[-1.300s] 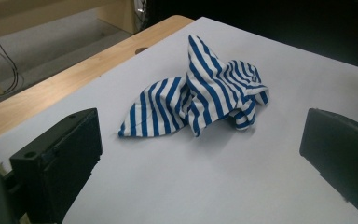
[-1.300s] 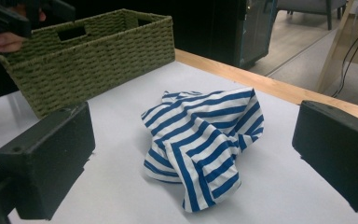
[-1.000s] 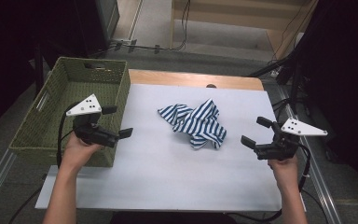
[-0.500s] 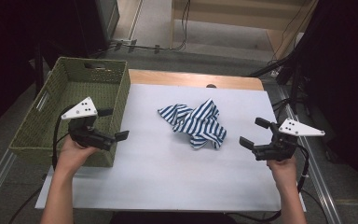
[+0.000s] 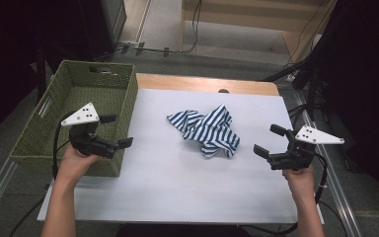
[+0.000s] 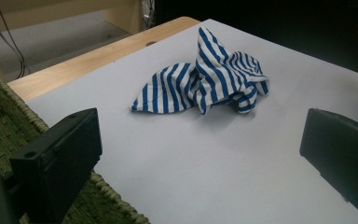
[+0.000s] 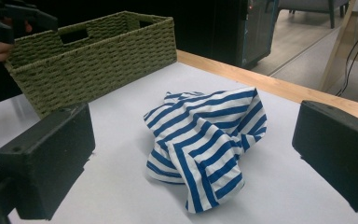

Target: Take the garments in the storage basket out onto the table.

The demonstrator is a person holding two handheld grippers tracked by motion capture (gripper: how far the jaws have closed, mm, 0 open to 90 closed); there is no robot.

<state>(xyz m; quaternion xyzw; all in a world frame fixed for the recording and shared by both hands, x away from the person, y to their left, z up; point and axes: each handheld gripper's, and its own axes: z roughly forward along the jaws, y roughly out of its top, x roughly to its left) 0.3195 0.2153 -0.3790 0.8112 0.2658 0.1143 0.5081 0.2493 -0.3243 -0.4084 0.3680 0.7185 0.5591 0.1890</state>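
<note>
Not much changes from a second ago: the left gripper (image 5: 113,131) drifts slightly back over the basket (image 5: 39,148) rim. Both it and the right gripper (image 5: 270,140) gape wide, holding nothing. The striped cloth (image 5: 207,129) sits crumpled mid-table, between them, untouched.
</note>
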